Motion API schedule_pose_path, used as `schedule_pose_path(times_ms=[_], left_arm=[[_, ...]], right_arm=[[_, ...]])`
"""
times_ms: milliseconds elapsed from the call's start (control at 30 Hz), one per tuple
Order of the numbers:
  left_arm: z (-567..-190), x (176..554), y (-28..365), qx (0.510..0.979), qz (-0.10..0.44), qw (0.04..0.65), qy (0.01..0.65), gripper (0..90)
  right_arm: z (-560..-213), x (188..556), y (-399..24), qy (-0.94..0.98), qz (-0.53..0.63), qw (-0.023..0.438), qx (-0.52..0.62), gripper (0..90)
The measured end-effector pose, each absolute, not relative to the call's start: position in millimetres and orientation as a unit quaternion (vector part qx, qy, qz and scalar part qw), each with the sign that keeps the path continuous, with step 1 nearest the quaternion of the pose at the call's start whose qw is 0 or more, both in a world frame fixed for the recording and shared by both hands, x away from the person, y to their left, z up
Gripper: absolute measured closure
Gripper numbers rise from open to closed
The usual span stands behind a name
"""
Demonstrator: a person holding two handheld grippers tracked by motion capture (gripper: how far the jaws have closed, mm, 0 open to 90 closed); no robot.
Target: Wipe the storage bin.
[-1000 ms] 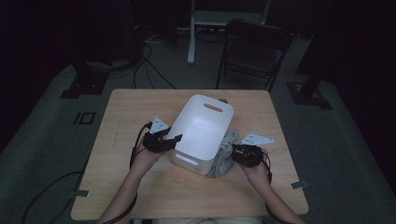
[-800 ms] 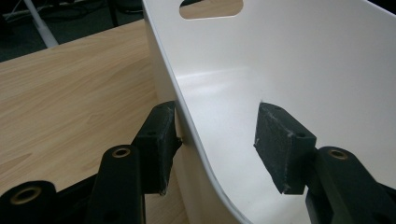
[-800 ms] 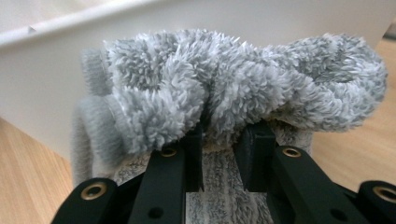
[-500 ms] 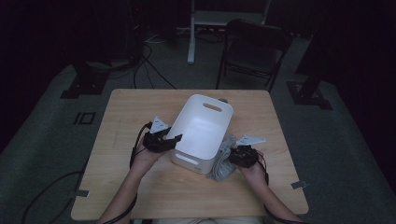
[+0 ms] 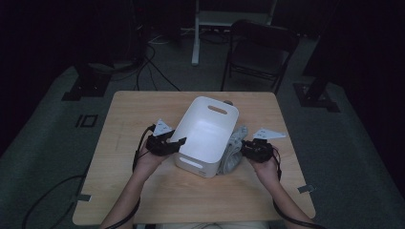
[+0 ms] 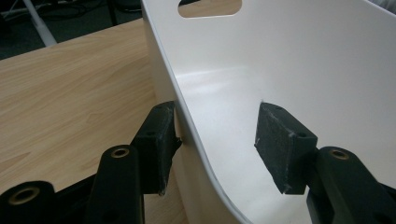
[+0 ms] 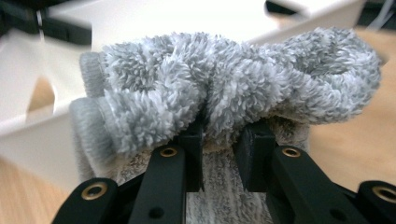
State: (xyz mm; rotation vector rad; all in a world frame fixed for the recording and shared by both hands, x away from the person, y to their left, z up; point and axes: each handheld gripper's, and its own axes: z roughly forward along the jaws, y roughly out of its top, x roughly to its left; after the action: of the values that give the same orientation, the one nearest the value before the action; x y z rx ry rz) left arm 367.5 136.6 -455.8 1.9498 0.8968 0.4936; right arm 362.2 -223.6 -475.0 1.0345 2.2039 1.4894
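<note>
Gripping grey fluffy socks (image 7: 233, 88) beside white bin (image 5: 205, 138), right tool (image 5: 252, 149); left tool (image 5: 173, 144) half-open, straddling bin wall.

Left gripper (image 5: 179, 142) fingers parted, forearm angled inward, right gripper (image 5: 244, 148) fingers pinched close, wrist level

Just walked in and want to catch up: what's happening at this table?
A person works with two handheld grippers. The left gripper straddles the rim of a white bin, one jaw outside against the wall, the other inside and apart from it. The right gripper pinches fluffy grey socks beside the bin; none are inside yet.
</note>
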Motion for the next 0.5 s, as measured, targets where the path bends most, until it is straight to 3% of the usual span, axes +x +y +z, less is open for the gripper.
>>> schedule_pose_path(times_ms=[200,500], left_arm=[[-456,368,137,0.792,0.199,0.452,0.360,48.2],[-455,368,137,0.794,0.196,0.449,0.359,48.0]], right_arm=[[-461,376,-224,0.753,0.523,0.167,0.363,74.1],[-481,383,-218,0.756,0.502,0.166,0.386,74.3]])
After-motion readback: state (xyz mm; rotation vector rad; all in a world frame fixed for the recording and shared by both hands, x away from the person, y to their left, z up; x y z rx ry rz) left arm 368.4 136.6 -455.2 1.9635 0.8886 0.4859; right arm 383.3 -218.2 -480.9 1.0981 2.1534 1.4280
